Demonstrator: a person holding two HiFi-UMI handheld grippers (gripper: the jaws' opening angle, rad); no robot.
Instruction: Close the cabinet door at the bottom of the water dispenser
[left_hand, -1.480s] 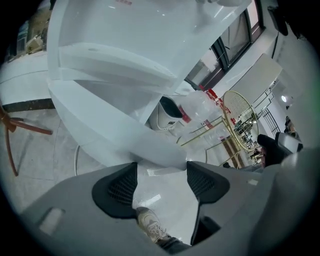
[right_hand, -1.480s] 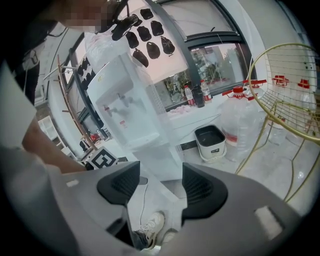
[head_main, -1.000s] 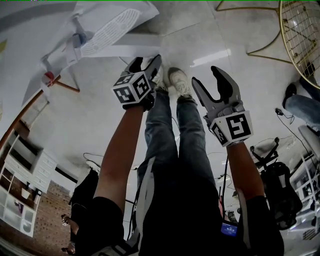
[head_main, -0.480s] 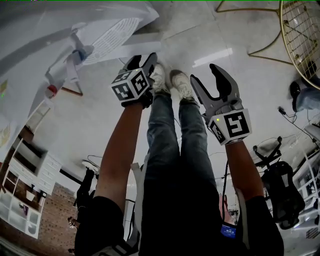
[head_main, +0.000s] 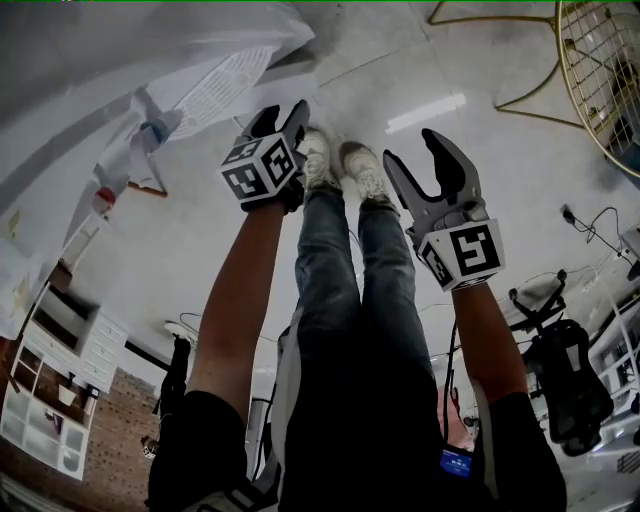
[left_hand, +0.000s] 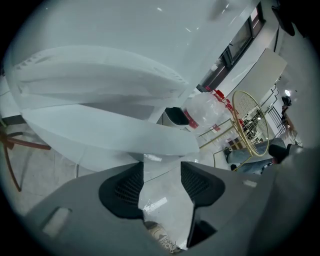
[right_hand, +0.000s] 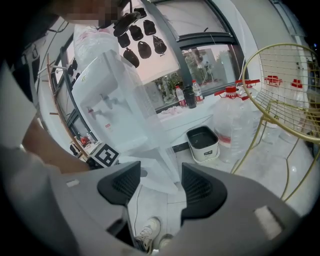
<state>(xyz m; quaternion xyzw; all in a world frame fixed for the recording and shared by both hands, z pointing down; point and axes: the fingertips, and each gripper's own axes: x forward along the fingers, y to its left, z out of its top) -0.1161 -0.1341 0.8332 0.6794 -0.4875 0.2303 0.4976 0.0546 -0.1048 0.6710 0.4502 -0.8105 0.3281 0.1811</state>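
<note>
The white water dispenser (right_hand: 107, 102) stands at the upper left of the head view, its bottom cabinet door (head_main: 225, 85) swung open toward me. In the left gripper view that door (left_hand: 100, 100) fills the picture just beyond the jaws. My left gripper (head_main: 283, 122) hovers by the door's edge; its jaws have just been closing, with only floor showing between the pads. My right gripper (head_main: 422, 158) hangs open to the right of my shoes, with nothing between its pads. The door (right_hand: 155, 167) lies ahead of it.
My legs and white shoes (head_main: 340, 160) stand between the two grippers. Large water bottles (right_hand: 235, 120) and a black-lined bin (right_hand: 202, 142) sit by the wall. A gold wire chair (head_main: 600, 70) stands at the right. A cable runs over the tiled floor.
My left gripper has drifted a little toward the dispenser door and its jaws have narrowed. The right gripper has hardly moved. The dispenser fills more of the head view's upper left.
</note>
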